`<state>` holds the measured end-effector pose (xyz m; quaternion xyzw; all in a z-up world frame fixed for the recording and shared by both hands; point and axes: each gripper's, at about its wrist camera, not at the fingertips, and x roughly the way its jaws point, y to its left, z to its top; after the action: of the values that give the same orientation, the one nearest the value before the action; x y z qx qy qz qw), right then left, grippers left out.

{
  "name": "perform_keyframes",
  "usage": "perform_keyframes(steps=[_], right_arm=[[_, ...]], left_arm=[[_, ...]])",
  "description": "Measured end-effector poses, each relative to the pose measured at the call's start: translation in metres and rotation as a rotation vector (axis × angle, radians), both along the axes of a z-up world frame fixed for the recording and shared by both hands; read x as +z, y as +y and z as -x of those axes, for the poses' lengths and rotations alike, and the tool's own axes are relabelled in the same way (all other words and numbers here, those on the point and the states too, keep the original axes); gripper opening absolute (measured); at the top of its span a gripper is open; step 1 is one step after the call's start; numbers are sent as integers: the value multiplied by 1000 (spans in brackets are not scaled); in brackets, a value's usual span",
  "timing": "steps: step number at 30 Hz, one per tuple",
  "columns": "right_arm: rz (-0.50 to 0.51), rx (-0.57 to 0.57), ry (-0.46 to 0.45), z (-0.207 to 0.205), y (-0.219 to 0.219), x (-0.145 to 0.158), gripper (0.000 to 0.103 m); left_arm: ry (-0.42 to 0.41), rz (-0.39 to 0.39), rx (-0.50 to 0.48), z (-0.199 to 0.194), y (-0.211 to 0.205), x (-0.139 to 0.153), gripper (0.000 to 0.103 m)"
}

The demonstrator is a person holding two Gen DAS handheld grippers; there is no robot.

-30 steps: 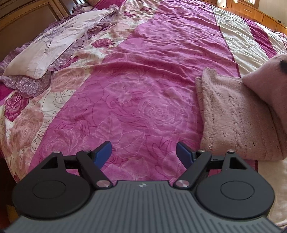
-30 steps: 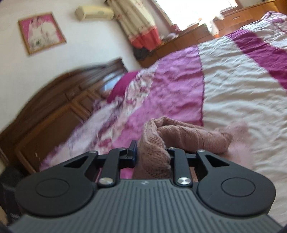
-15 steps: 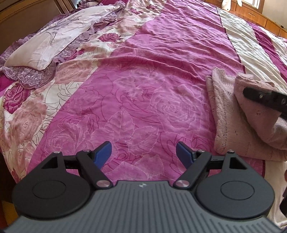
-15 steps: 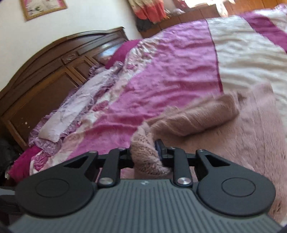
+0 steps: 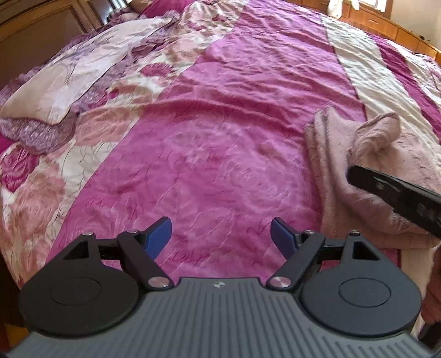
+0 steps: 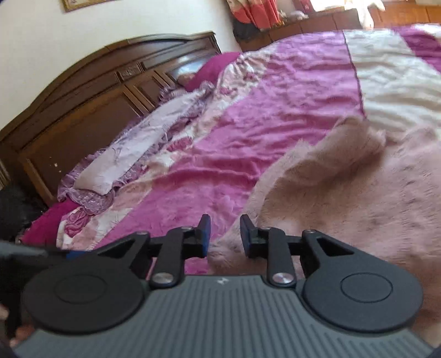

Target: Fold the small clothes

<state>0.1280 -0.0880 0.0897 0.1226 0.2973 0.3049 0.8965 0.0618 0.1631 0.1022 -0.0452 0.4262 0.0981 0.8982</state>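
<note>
A pale pink knitted garment (image 5: 344,165) lies folded on the magenta bedspread (image 5: 220,137), at the right of the left wrist view. In the right wrist view the same garment (image 6: 358,192) fills the right side, one flap raised. My left gripper (image 5: 221,234) hovers open over bare bedspread, left of the garment, holding nothing. My right gripper (image 6: 225,234) stands partly open at the garment's near left edge, its blue pads apart with no cloth clamped between them. From the right, a dark finger (image 5: 391,190) of the right gripper reaches over the garment in the left wrist view.
A floral pillow (image 5: 69,79) with a lilac frill lies at the far left by the dark wooden headboard (image 6: 96,96). A cream stripe (image 5: 366,68) crosses the bedspread beyond the garment. Wooden cabinets (image 5: 386,24) line the far side.
My right gripper, shut on a bunched fold of the garment a second ago, has lowered it onto the garment and opened. The left gripper stayed open and shifted only slightly.
</note>
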Motion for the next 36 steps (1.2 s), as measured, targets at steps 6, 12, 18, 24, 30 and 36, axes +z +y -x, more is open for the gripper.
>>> perform_keyframes(steps=[6, 12, 18, 24, 30, 36], right_arm=[[6, -85, -91, 19, -45, 23, 55], [23, -281, -66, 5, -100, 19, 55], [-8, -426, -1, -12, -143, 1, 67], [-48, -462, 71, -25, -162, -19, 68], [-56, -444, 84, -30, -158, -33, 72], [-75, -356, 117, -35, -146, -41, 74]], left_arm=[[-62, 21, -95, -19, -24, 24, 84], [-107, 22, -196, -50, -64, 34, 84], [-122, 18, -304, -85, -102, 25, 84], [-146, -8, -387, -118, -130, 1, 84], [-169, 35, -399, -139, -135, -28, 64], [-223, 112, -338, -134, -120, -28, 12]])
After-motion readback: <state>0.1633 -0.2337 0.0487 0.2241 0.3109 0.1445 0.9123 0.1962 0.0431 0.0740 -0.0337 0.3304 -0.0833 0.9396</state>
